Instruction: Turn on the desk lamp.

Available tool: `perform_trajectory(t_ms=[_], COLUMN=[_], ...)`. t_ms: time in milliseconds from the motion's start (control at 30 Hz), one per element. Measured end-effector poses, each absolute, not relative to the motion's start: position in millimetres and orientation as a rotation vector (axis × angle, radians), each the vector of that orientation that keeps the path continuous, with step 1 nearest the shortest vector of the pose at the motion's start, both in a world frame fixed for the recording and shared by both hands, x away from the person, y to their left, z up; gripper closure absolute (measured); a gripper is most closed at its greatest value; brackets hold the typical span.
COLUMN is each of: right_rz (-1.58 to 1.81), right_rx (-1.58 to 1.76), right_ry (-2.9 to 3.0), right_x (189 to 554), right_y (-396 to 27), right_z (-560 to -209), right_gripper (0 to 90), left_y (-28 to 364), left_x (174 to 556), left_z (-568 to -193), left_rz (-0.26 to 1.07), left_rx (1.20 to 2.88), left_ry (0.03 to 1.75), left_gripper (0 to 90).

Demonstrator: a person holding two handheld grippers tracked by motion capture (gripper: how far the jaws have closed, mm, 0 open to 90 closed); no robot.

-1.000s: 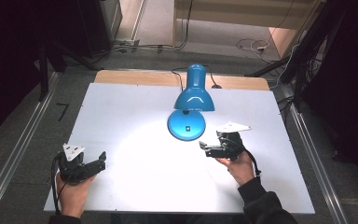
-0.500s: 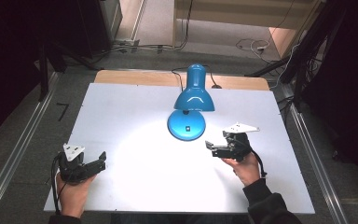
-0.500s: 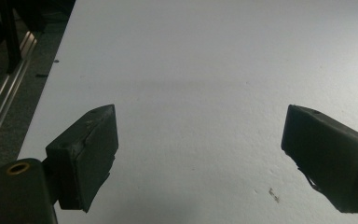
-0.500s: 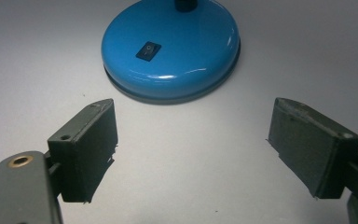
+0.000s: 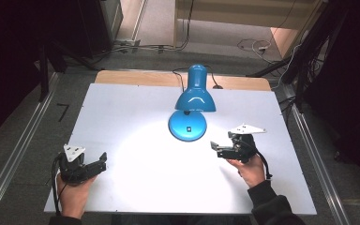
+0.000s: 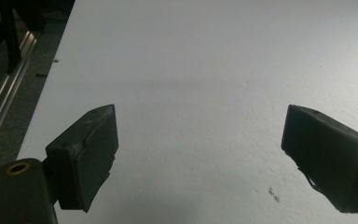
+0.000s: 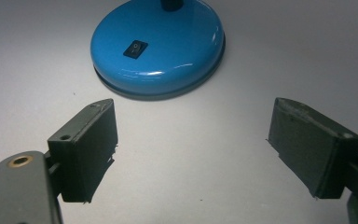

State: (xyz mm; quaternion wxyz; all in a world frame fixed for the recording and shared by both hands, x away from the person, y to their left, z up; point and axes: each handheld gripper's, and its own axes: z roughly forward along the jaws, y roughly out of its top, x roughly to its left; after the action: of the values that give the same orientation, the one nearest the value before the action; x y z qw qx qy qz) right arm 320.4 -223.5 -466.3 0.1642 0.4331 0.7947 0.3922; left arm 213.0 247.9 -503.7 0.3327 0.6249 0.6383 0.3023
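- My right gripper (image 5: 220,149) sits right of centre in the high view, jaws spread wide with nothing between them, and it points at the blue desk lamp (image 5: 193,101).
- In the right gripper view the lamp base (image 7: 158,44) fills the upper middle of the frame, near my jaw tips but not touching them. The black rocker switch (image 7: 135,48) lies on top of the base, toward its left.
- The lamp is lit: a bright pool falls on the white table (image 5: 122,108) in front of the base. I judge the step in hand to be working that switch.
- To do it well, I would narrow the jaws first. Spread this wide, neither tip gives me a fine point to press with.
- Then I would bring one tip down on the raised end of the rocker, pushing straight down and not sideways, since a sideways push could slide the base across the smooth table.
- I should keep below the shade (image 5: 195,99), which hangs over the back of the base in the high view.
- My left gripper (image 5: 95,166) rests at the lower left of the high view, jaws wide, holding nothing, well apart from the lamp. It could steady the base rim if it skids.
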Motion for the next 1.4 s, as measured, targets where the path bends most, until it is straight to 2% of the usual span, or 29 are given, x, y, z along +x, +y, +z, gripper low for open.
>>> perform_trajectory(t_ms=[1400], right_rz=[1.062], right_rx=[1.346], right_ry=[2.181], right_x=[310.2], right_y=[-285.6], right_z=[-468.8], right_gripper=[14.2], left_y=[247.9], left_x=[212.6], left_z=[-503.5], left_rz=[0.793], left_rx=[1.629], left_ry=[1.672], left_gripper=[11.4])
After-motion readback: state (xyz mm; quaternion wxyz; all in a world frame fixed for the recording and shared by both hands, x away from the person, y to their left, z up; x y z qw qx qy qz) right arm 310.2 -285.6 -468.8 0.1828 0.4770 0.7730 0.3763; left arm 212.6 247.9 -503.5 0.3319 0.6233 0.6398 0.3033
